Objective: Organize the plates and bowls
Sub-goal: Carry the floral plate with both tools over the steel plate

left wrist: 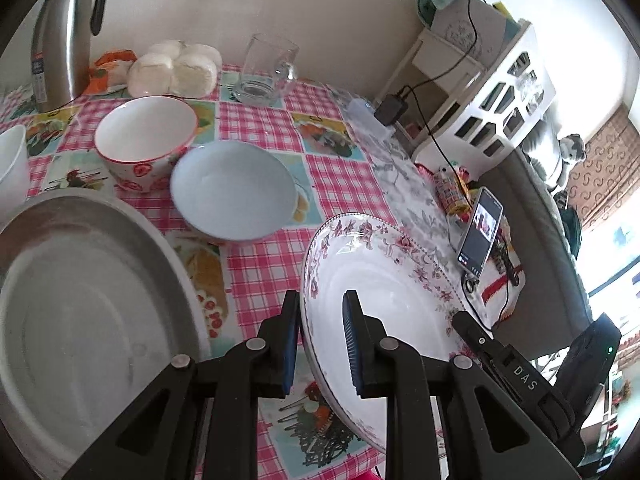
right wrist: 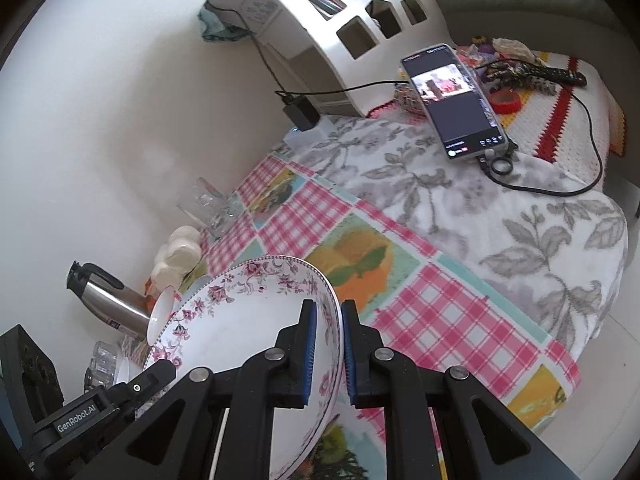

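We see both grippers clamped on one floral plate [left wrist: 384, 280], held tilted above the bench [left wrist: 260, 264]. Left gripper [left wrist: 322, 344] fingers pinch the plate's near-left rim, one blue pad inside, one outside. Right gripper [right wrist: 329, 354] fingers clench the opposite rim [right wrist: 334, 320] the same way; its black body shows at the plate's right edge in the left wrist view.

Just left of the plate, a big metal basin [left wrist: 80, 300] sits on the checked tablecloth [left wrist: 256, 120]. Beyond the plate, a pale blue bowl [left wrist: 234, 190] stands upright, touching or nearly touching a white bowl with red flowers [left wrist: 146, 136] behind it on the left. A white container edge [left wrist: 12, 164] shows far left of the plate.

Farther back from the plate: glass mug [left wrist: 266, 70], a pack of white rolls [left wrist: 176, 68], steel thermos [left wrist: 66, 40] by the wall.

Right of the plate, a grey leaf-print cloth [right wrist: 520, 232] covers the bench end; a phone [right wrist: 456, 100] stands propped there, screen lit, cable [right wrist: 592, 140] attached. Behind the phone, a white cut-out shelf unit [right wrist: 360, 12] and a black charger [right wrist: 300, 114] at the wall.
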A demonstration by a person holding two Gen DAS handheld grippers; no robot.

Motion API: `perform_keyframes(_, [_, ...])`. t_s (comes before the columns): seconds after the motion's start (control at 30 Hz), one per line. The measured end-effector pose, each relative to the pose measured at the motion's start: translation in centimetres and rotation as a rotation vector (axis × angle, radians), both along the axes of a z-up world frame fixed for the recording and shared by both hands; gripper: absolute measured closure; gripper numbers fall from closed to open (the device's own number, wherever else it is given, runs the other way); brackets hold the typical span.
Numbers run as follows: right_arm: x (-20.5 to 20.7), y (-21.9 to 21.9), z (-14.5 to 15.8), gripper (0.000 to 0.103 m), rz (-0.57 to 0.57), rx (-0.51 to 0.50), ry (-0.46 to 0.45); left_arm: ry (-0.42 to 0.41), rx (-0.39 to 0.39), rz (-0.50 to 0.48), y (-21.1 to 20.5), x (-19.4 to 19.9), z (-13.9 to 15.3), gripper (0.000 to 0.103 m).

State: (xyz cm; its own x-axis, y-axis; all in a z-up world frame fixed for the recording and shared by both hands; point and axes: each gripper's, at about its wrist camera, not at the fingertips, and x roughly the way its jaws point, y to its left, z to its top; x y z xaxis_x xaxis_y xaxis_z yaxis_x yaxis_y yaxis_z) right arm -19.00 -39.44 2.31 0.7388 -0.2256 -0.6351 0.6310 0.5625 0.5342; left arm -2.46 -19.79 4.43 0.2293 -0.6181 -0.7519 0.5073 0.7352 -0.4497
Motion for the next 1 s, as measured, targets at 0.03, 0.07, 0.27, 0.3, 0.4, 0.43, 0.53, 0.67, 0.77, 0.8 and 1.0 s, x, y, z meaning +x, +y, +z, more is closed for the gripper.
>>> perform_keyframes(0.03, [0.2,0.3,0.1,0.089,0.004,-0.003,-0.001,0.001,-0.004,0.004,0.4,0.1,0.1,0.081])
perform_keyframes(0.07, [0.3,0.6,0.2,0.089,0.009,-0.003,-0.003,0.0,-0.007,0.009,0.8,0.3,0.2,0.081])
perform_keyframes(0.27, [1.6,2.6,0.7,0.089,0.042,0.0,-0.015,-0.011,-0.026,0.039,3.5,1.1,1.1,0.081])
perform_keyframes(0.3, [1.9,3.0,0.8,0.089,0.048,-0.003,-0.015,-0.012,-0.03,0.045,3.9,1.3,1.2,0.081])
perform_keyframes(0.4, [2.9,4.3,0.9,0.089,0.072,-0.008,-0.011,-0.014,-0.041,0.066,5.4,1.9,1.4,0.081])
perform_keyframes(0.43, [3.2,4.7,0.9,0.089,0.081,-0.009,-0.009,-0.014,-0.045,0.073,6.0,2.1,1.5,0.081])
perform_keyframes(0.53, [4.2,6.2,0.9,0.089,0.104,-0.011,-0.007,-0.011,-0.053,0.093,7.6,2.7,1.6,0.081])
perform_keyframes(0.67, [5.4,7.9,1.0,0.089,0.135,-0.02,-0.009,-0.011,-0.053,0.118,9.6,3.5,1.5,0.081])
perform_keyframes(0.77, [6.3,9.3,0.9,0.089,0.159,-0.019,-0.005,-0.009,-0.055,0.139,11.3,4.1,1.4,0.081])
perform_keyframes(0.8, [6.5,9.7,0.9,0.089,0.166,-0.017,-0.003,-0.008,-0.056,0.145,11.7,4.2,1.4,0.081])
perform_keyframes(1.0, [8.3,12.3,0.5,0.089,0.215,-0.019,0.009,-0.007,-0.044,0.182,14.6,5.2,1.0,0.081])
